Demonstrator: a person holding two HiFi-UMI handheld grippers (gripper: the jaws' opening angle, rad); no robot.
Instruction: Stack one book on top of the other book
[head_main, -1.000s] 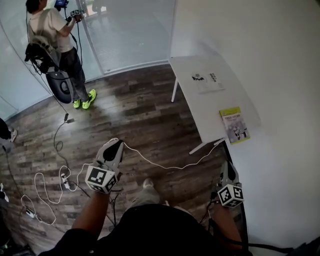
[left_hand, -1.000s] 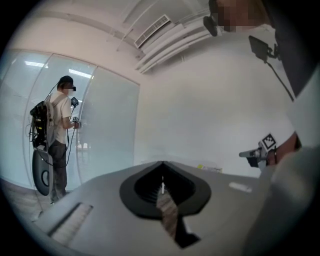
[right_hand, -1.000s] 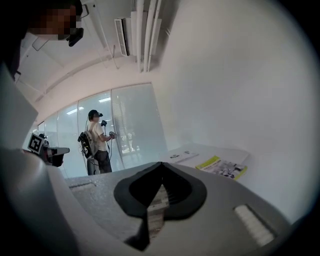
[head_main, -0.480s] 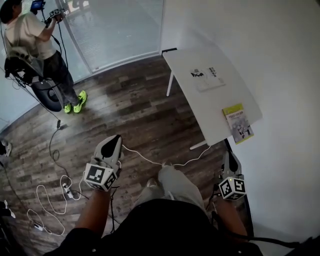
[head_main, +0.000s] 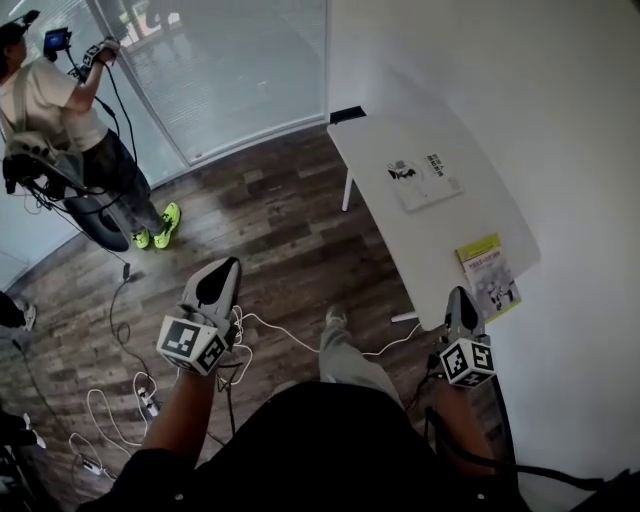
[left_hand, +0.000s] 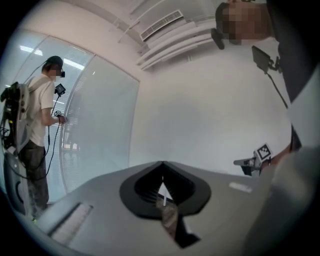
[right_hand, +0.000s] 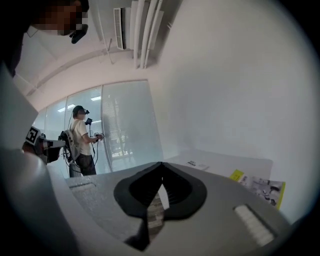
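Scene: head view down a person's body to a dark wood floor (head_main: 270, 225), with a white table (head_main: 400, 235) against a white wall (head_main: 560, 150) on the right.
Step in hand: the approach, as I judge it. Neither book is touched and both grippers are short of the table.
Left gripper (head_main: 226, 268): held out over the floor, well apart from the table; its jaws are pressed together with nothing between them.
Right gripper (head_main: 459, 298): just beside the table's near edge, close to the nearer book; jaws also pressed together and empty.
White book (head_main: 424, 178): lies flat near the middle of the table, further from the person. It is thin and pale, with small black print and a dark picture on the cover.
Yellow-green book (head_main: 488, 277): lies flat at the near end of the table, on the wall side, well apart from the white one. It is thin, with a bright band on top and a pale illustrated lower half.
Next move, as I judge it: spread the right gripper's jaws, reach the yellow-green book and get a jaw under its edge — a flat, thin book gives little to pinch. Then carry it onto the white book.
Also in view: white cables (head_main: 290, 335) on the floor, and a second person (head_main: 70, 110) standing by a glass partition, far left.
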